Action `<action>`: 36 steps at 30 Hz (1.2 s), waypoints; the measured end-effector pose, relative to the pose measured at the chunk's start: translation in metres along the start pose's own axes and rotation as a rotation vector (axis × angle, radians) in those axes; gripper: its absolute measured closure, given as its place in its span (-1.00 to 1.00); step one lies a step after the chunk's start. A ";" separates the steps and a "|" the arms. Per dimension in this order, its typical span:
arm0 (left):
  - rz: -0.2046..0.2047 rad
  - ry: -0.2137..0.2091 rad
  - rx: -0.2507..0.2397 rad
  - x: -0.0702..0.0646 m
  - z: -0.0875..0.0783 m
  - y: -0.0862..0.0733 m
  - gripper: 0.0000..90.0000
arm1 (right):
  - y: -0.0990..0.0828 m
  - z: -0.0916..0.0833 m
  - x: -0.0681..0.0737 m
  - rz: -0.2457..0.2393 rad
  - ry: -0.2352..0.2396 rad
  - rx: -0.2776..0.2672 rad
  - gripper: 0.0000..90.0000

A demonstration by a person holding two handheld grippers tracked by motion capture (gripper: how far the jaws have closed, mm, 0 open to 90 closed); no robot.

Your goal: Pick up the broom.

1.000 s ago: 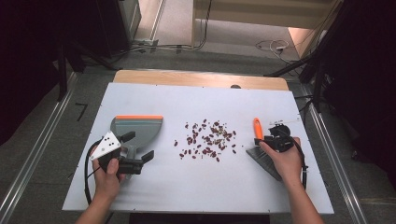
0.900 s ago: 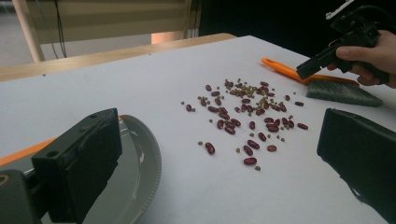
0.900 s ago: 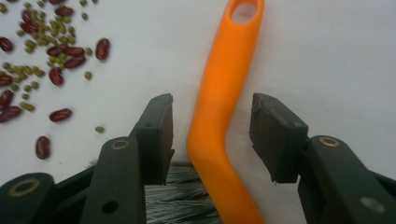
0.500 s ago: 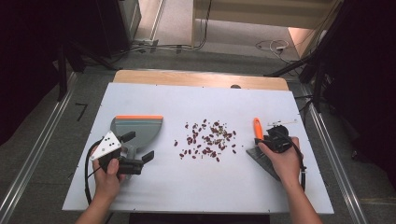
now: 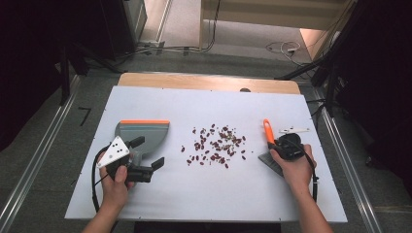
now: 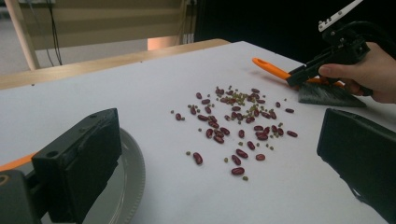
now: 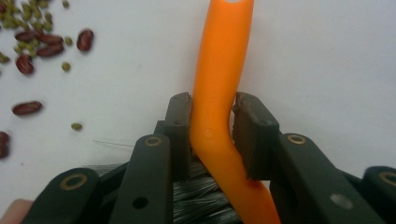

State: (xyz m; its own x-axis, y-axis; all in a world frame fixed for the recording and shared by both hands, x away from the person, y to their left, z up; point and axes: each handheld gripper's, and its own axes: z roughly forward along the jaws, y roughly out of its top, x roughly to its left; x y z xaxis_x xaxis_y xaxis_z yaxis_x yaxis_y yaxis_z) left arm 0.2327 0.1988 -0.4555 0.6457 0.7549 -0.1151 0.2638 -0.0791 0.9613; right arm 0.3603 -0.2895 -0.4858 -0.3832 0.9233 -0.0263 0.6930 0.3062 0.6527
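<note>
A brush with an orange handle [image 5: 267,130] [image 7: 219,70] and dark bristles [image 5: 271,162] lies at the right of the white table [image 5: 218,194]. My right gripper [image 5: 274,143] [image 7: 212,105] has just been closing, and its pads now press on that handle from both sides. Red and green beans [image 5: 216,143] [image 6: 238,126] are scattered mid-table. At the left lies a grey dustpan [image 5: 143,132] with an orange lip. My left gripper [image 5: 148,152] [image 6: 219,140] stands open beside it, one jaw over the pan's rim [image 6: 130,172], nothing between the jaws.
A wooden strip [image 5: 209,82] borders the table's far edge. Cables [image 5: 282,47] lie on the floor beyond it. Metal rails [image 5: 34,165] run along both sides of the table.
The right gripper's jaws have drawn in onto the orange handle. Both hands, the dustpan, the brush and the beans stay where they were.
</note>
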 end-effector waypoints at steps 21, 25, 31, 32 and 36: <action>0.023 -0.031 -0.042 -0.013 0.016 0.022 -0.98 | -0.018 -0.067 -0.031 0.161 0.107 -0.517 0.53; 0.025 -0.037 -0.051 -0.016 0.018 0.025 -0.98 | -0.016 -0.075 -0.030 0.165 0.149 -0.557 0.53; 0.031 -0.046 -0.060 -0.020 0.021 0.029 -0.98 | -0.011 -0.088 -0.021 0.154 0.174 -0.612 0.53; 0.032 -0.050 -0.061 -0.020 0.022 0.029 -0.98 | -0.010 -0.090 -0.019 0.155 0.177 -0.618 0.53; 0.037 -0.066 -0.075 -0.026 0.026 0.033 -0.98 | -0.004 -0.098 -0.008 0.139 0.206 -0.645 0.53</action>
State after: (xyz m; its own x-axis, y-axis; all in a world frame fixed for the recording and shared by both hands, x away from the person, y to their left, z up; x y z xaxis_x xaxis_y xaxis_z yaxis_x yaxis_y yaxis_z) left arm 0.2429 0.1599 -0.4271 0.7001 0.7079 -0.0929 0.1862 -0.0555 0.9809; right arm 0.3012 -0.3209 -0.4138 -0.4695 0.8617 0.1927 0.2669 -0.0695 0.9612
